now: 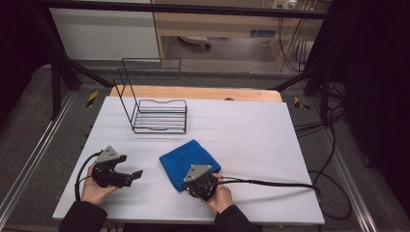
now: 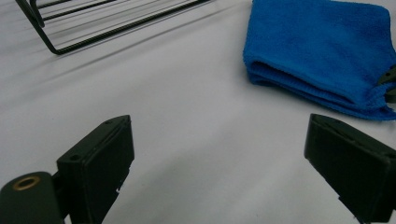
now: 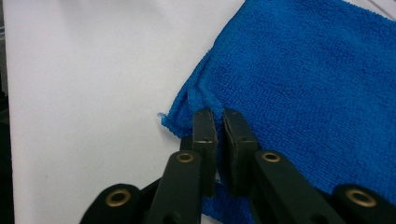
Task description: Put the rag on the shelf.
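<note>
We see a plain bright blue towel [image 1: 189,162] on the white counter [image 1: 251,140], whose far edge shows pale wood. The wire rack [image 1: 157,115] is black. Both grippers' jaws are black, with brass-coloured rivets.

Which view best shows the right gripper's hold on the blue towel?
The right gripper view: the right gripper has its jaws shut on the corner of the blue towel, close up. The high view shows the gripper at the towel's near corner, jaws hidden. The left gripper view shows mainly the towel's folded edge.
</note>
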Demonstrator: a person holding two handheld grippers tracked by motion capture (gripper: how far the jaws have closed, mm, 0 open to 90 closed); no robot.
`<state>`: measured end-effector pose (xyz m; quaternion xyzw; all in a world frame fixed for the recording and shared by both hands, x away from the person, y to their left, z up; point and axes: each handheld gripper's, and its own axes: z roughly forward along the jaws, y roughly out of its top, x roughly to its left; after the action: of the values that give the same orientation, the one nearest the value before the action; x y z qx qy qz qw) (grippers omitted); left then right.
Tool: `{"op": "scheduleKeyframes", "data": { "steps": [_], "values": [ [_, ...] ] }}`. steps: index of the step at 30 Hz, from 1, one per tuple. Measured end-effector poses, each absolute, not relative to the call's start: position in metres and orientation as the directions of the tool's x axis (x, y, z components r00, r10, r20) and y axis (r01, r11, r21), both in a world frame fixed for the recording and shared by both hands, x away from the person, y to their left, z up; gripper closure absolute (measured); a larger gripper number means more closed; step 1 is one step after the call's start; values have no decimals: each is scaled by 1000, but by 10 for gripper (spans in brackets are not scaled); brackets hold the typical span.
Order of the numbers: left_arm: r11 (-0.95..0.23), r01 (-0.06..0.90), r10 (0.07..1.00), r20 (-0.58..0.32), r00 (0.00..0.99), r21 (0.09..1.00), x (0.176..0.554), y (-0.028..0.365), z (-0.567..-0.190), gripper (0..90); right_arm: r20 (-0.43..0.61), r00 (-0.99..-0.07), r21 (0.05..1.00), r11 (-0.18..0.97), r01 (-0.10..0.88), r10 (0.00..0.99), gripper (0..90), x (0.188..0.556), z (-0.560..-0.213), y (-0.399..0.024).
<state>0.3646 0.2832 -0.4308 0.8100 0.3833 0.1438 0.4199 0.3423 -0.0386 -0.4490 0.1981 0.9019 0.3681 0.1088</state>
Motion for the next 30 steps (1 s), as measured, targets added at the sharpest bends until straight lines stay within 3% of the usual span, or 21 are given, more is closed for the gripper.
{"op": "scheduleKeyframes", "data": {
  "steps": [14, 22, 24, 27, 30],
  "values": [
    [-355, 501, 743, -88, 664, 789, 365, 283, -431, 82, -20, -885, 716, 624, 312, 465, 877, 348, -415, -70],
    [-352, 500, 742, -89, 664, 791, 365, 284, -431, 82, -30, -911, 655, 697, 293, 411, 852, 349, -437, -75],
    [-350, 502, 742, -93, 664, 791, 365, 284, -431, 82, -20, -914, 655, 696, 295, 406, 807, 348, -440, -74],
    [-331, 510, 739, -118, 663, 794, 364, 282, -430, 84, 7, -912, 699, 651, 297, 409, 615, 346, -434, -77],
    [-312, 524, 741, -142, 656, 793, 365, 278, -426, 96, 18, -901, 747, 594, 300, 433, 509, 347, -423, -87]
  ]
}}
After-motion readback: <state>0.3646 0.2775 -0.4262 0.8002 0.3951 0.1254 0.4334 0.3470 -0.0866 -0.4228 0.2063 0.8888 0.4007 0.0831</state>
